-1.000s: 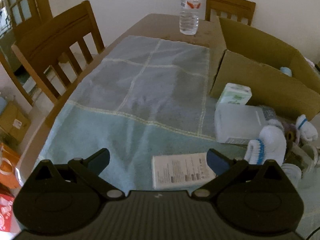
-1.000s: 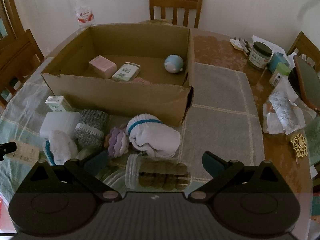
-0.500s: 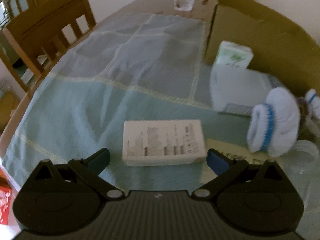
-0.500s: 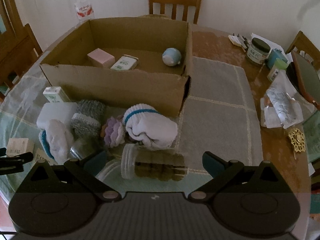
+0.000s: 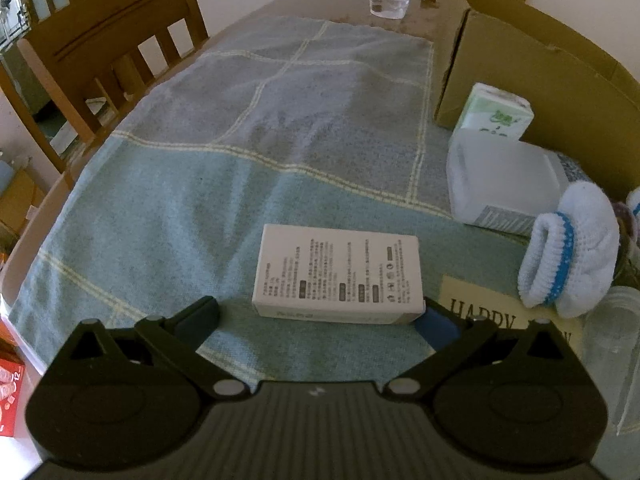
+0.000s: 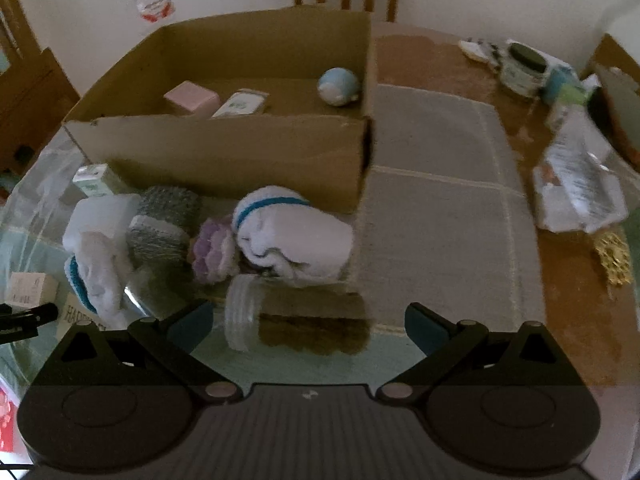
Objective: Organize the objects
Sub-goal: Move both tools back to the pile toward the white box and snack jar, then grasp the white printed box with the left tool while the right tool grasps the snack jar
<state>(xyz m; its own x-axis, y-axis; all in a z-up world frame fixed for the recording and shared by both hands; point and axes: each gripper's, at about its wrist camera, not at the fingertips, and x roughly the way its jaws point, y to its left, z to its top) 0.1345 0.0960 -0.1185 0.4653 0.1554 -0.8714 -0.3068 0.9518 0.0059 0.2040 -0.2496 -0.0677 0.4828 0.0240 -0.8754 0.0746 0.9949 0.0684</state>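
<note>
My wooden table (image 6: 568, 280) carries a checked cloth (image 5: 224, 184) over most of its top. On the cloth sit a cardboard box (image 6: 240, 160), a white carton (image 5: 340, 272) near the front edge, and rolled socks (image 6: 296, 240).

Two low forward wrist views, sharing the cardboard box (image 5: 532, 60).

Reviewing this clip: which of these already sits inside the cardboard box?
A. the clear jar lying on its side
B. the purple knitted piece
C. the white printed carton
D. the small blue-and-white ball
D: in the right wrist view the ball rests on the floor of the cardboard box, near its right wall.
</note>
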